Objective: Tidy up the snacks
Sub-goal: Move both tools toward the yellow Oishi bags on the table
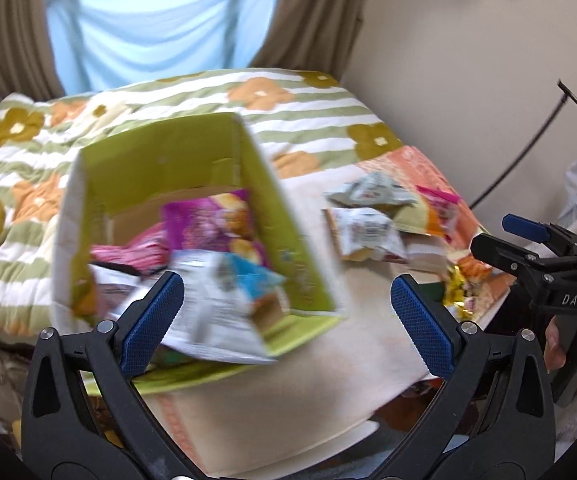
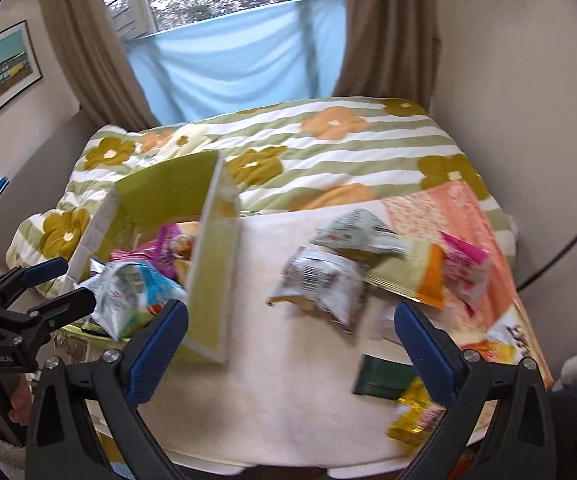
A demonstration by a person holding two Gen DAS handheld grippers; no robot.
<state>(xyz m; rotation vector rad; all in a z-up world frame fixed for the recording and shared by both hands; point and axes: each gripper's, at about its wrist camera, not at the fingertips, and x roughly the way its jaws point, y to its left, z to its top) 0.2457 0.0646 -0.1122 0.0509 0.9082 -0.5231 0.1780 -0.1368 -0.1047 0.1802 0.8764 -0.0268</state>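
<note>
The loose snack packets [image 2: 320, 284] lie on the bed right of the green box [image 2: 208, 264], ahead of the right gripper [image 2: 290, 342], nearer than the left gripper [image 1: 288, 324]; both jaws spread, empty.

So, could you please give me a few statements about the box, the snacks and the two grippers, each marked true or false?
1. The green box is empty. False: it holds several packets, among them a purple packet.
2. Some snacks lie outside the box. True: a silver packet is on the cloth.
3. The left gripper is open. True.
4. The right gripper is shut on a packet. False: it is open and empty.
</note>
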